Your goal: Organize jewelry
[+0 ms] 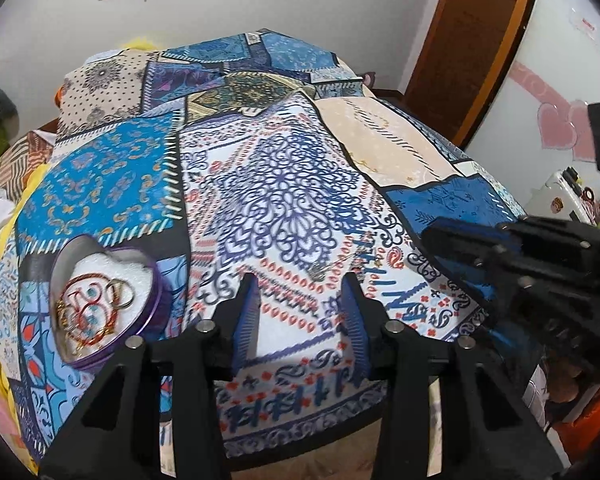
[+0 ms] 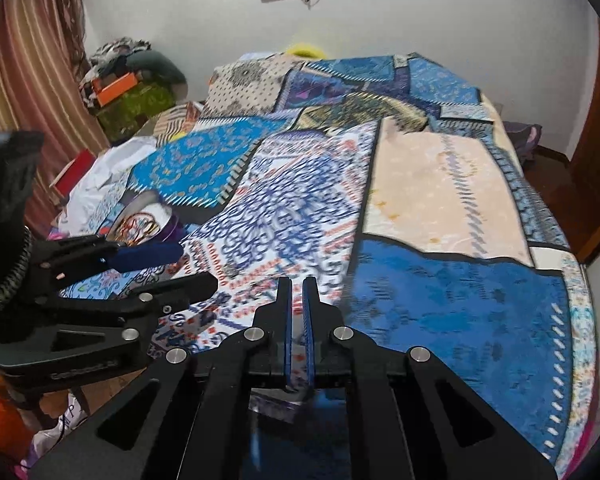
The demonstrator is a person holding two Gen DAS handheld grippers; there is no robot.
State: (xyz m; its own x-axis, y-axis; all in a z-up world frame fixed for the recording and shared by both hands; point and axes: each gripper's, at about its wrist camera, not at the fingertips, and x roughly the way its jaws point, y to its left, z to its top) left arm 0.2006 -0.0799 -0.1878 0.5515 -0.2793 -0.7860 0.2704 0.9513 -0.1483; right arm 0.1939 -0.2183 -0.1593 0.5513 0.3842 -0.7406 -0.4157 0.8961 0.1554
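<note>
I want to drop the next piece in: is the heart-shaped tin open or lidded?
Open: the heart-shaped tin has no lid on it, so its white lining and tangled bangles show.

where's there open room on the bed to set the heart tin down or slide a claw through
Most of the bedspread lies bare: the white-and-navy patch ahead of the open left claw, and the cream and blue panels right of it. A small pin-like piece lies just ahead. Crowded: the heart tin of bangles on the left, and the right claw alongside.

My left gripper (image 1: 300, 300): black angular frame, blue ribbed pads (image 1: 249, 316), silver pivot pins. My right gripper (image 2: 297, 300): same black linkage, blue pads, triangular cutouts in arms.
</note>
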